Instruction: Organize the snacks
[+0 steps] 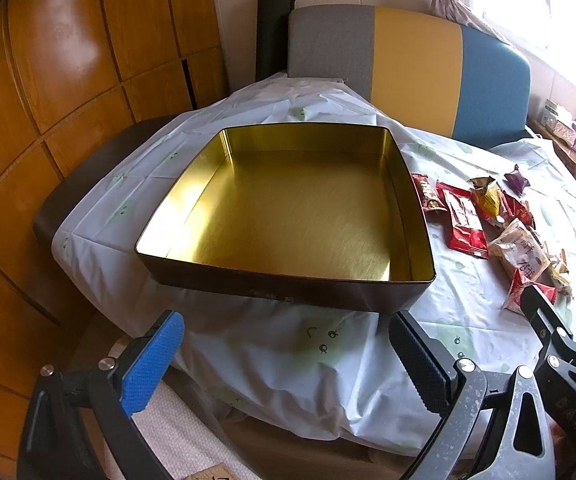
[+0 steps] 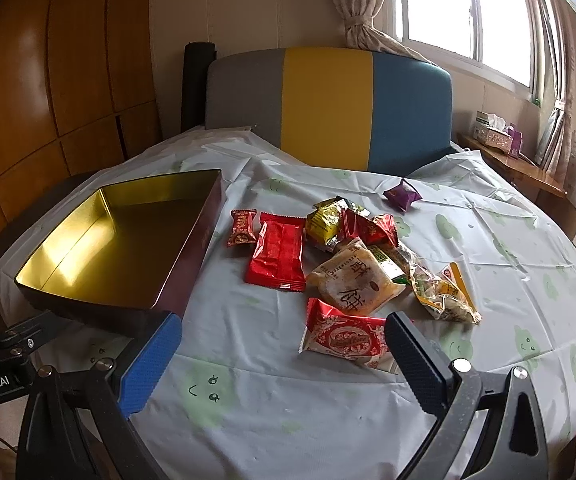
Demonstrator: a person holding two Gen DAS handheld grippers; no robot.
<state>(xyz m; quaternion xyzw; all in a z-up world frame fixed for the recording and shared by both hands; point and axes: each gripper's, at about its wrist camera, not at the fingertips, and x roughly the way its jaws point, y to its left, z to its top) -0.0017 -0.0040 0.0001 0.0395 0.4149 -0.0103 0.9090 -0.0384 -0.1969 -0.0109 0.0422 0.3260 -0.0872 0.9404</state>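
Across the tablecloth (image 2: 488, 240), snacks (image 2: 352, 256) lie mid-frame above my spread, empty right gripper (image 2: 283, 344); my left gripper (image 1: 283, 344) gapes wide below the tin (image 1: 288, 216).

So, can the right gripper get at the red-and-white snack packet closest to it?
Probably yes. The right gripper is open, and the packet lies flat just ahead of its fingers, with nothing on top or between.

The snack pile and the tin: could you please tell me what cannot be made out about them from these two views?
- Right wrist view: the right gripper finger covers the near corner of the red-and-white packet.
- Left wrist view: the snack pile is bunched at the right edge; its print is too small to read.
- Both views: overlapping wrappers prevent an exact count.
- The tin outer label: only a dark wall shows.
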